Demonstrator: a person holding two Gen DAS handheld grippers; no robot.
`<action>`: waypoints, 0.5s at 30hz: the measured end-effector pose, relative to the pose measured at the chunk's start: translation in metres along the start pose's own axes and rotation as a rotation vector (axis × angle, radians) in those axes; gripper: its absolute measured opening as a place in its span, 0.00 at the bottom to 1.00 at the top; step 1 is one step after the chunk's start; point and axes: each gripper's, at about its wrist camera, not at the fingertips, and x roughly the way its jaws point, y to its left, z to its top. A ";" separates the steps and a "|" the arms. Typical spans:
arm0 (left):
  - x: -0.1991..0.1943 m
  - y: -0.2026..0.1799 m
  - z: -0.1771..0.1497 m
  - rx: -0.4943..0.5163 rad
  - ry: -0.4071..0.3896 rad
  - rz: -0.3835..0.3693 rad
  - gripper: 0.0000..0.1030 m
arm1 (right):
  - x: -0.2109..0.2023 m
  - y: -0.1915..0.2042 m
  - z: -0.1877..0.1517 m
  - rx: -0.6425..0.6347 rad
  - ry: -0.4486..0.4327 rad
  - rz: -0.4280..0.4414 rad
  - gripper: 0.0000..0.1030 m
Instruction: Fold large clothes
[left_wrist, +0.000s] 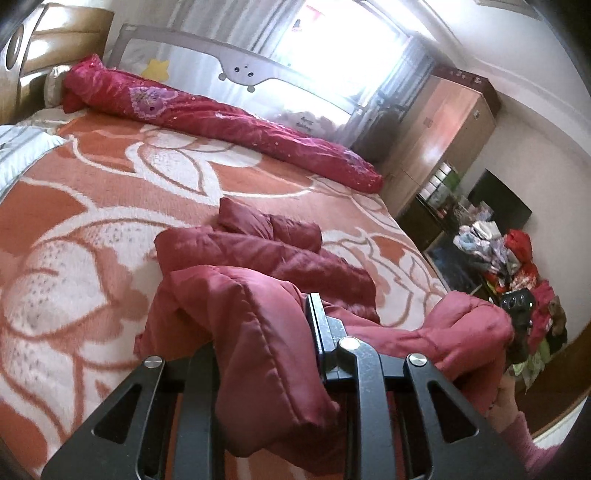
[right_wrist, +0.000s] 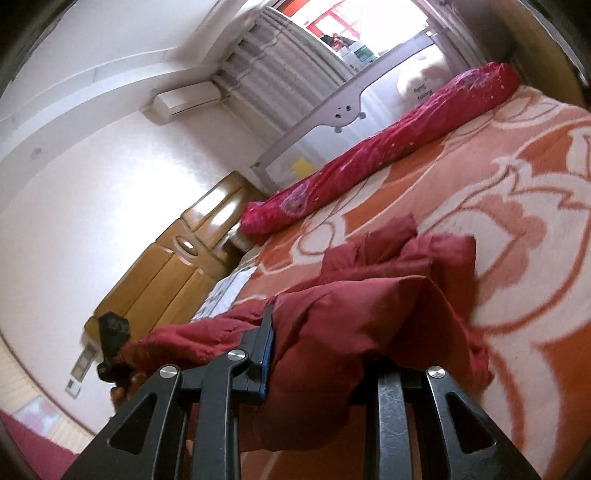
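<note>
Both your left tool (left_wrist: 291, 354) and right tool (right_wrist: 317, 354) are clamped on the edge of the padded red jacket (left_wrist: 258, 258), its far end on the bed (left_wrist: 92, 206). It looks light, puffy and slippery; grip seams, not loose fill.

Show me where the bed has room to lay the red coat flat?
Bare orange flowered blanket lies between the dark red puffy coat and the rolled crimson quilt, and toward the headboard side. Crowded: along the quilt.
</note>
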 end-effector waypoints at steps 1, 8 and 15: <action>0.007 0.002 0.006 -0.009 0.004 0.006 0.20 | 0.006 -0.001 0.006 -0.001 -0.003 -0.016 0.24; 0.073 0.021 0.051 -0.056 0.034 0.076 0.20 | 0.060 -0.030 0.041 0.076 -0.028 -0.150 0.24; 0.148 0.049 0.081 -0.085 0.072 0.179 0.21 | 0.116 -0.082 0.068 0.179 -0.023 -0.274 0.24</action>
